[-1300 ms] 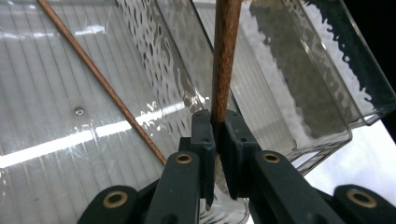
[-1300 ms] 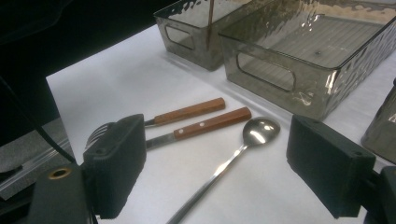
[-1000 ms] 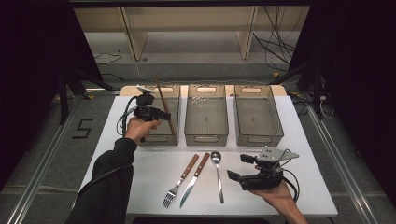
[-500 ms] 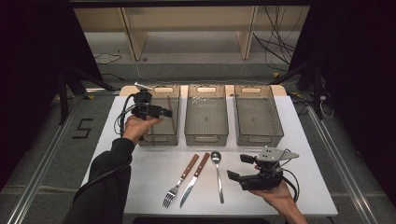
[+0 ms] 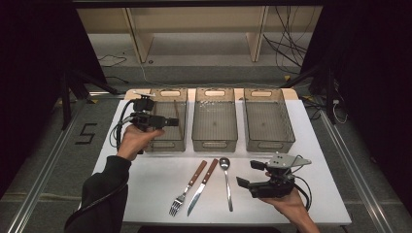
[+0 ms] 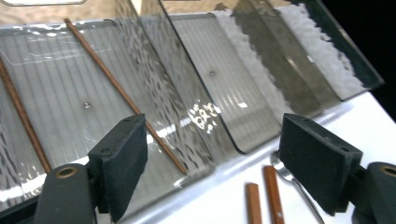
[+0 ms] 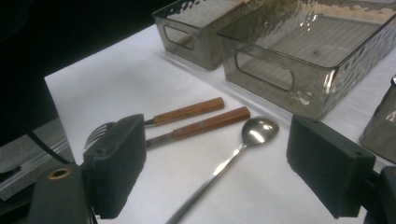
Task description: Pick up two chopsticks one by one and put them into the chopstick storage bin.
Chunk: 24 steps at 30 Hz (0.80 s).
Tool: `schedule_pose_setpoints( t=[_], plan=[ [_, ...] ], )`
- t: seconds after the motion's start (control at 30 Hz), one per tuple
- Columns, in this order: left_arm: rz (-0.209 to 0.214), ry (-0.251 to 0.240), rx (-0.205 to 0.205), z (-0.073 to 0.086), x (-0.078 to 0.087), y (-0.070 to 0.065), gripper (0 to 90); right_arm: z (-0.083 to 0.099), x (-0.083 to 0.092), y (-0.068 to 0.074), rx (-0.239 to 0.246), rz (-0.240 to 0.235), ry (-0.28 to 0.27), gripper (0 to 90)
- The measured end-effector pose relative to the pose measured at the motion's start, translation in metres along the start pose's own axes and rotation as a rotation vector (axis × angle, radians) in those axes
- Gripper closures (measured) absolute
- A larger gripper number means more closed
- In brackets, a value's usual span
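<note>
While its jaws have just been opening, the empty left gripper [image 5: 172, 122] hovers above chopsticks [image 6: 123, 95] in the ten-o'clock bin [image 5: 167, 143]; the right gripper [image 5: 250, 174] rests released.

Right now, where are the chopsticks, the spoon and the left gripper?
chopsticks [image 6: 122, 93]: left gripper view, mid-shaft of the one lying in the left bin.
spoon [image 7: 258, 129]: right gripper view, on its bowl.
left gripper [image 5: 172, 122]: high view, between its open fingers.

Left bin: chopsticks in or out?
In. Two brown chopsticks lie inside the left bin, below the left gripper, whose open jaws just widened, empty.
</note>
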<state>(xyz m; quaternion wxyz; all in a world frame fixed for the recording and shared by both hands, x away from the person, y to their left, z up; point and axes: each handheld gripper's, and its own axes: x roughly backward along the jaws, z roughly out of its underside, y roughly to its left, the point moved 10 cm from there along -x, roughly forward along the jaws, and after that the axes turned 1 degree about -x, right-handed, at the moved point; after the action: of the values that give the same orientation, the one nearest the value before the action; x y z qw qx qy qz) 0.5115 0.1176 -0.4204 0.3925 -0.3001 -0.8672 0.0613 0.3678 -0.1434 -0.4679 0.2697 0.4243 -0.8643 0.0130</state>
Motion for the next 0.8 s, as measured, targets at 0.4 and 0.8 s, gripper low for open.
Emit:
schedule_pose_setpoints(
  t=[0.4,0.8],
  plan=[
    [0.078,-0.074,-0.051,0.040,0.018,-0.016,20.2,0.008,-0.006,-0.003,-0.005,0.110,0.099,23.6],
    [0.109,-0.132,-0.101,0.073,0.023,-0.019,17.5,0.013,-0.018,0.012,0.020,0.101,0.148,32.1]
  ],
)
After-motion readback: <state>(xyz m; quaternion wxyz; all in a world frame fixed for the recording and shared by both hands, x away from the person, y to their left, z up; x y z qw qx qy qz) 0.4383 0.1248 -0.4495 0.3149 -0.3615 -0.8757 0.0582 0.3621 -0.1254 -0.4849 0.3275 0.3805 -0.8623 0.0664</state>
